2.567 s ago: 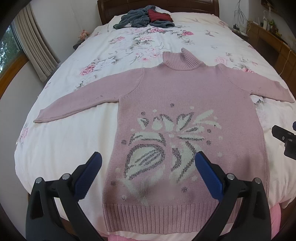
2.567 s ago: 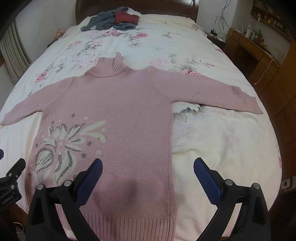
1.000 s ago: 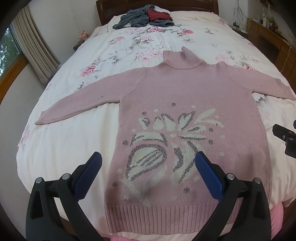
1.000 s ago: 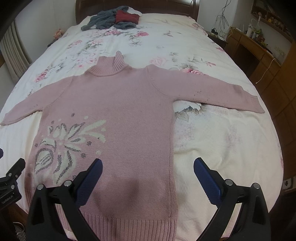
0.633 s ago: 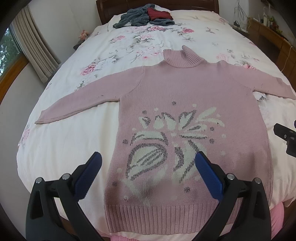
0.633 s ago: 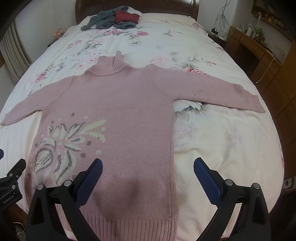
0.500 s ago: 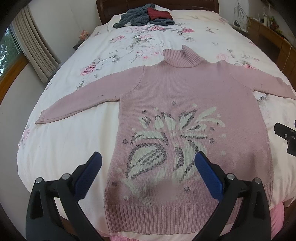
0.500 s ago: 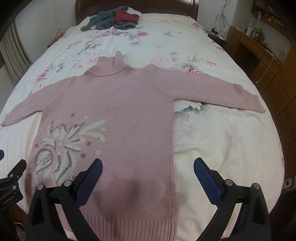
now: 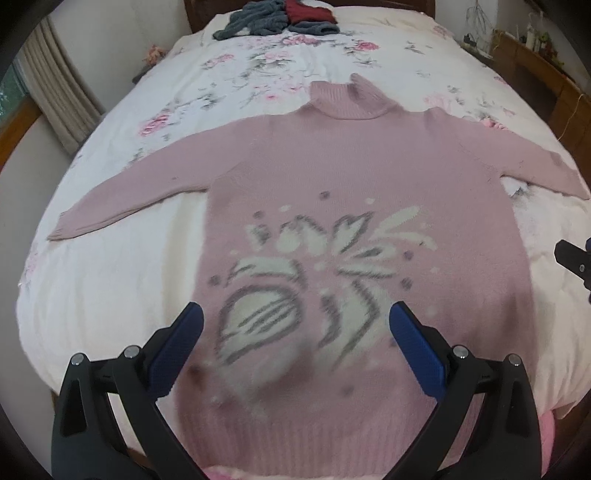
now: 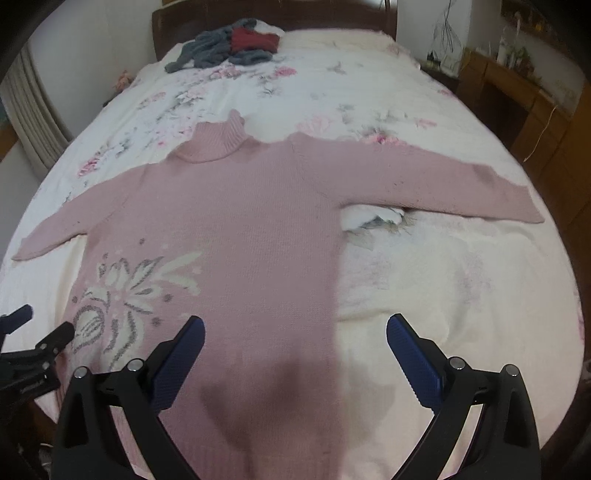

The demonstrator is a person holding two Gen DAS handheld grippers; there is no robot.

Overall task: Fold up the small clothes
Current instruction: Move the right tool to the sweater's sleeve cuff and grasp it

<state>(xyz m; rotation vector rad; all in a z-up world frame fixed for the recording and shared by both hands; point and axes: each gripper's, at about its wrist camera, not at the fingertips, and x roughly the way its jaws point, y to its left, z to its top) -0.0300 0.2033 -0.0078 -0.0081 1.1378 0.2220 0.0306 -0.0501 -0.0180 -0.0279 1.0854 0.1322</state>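
My left gripper (image 9: 295, 332) hangs above the lower front of the pink sweater (image 9: 354, 177), its blue fingers (image 9: 177, 343) spread wide with nothing between them; my right gripper (image 10: 293, 343) hangs over the sweater's right side edge near the hem, fingers (image 10: 413, 358) likewise spread and empty; the sweater lies flat and face up on the bed (image 9: 110, 280), collar (image 9: 347, 98) toward twelve o'clock, hem toward six, both sleeves stretched out toward nine and three; a white and grey flower pattern (image 9: 314, 280) covers the lower front, blurred in the left view; in the right view the right sleeve (image 10: 443, 181) runs to its cuff at about two o'clock, with flowered bedding showing just below the armpit; at twelve o'clock, by the dark headboard (image 10: 177, 22), sits a heap of grey and red clothes (image 10: 236, 46), well apart from the sweater; a wooden dresser (image 10: 517, 96) stands at two o'clock beside the bed
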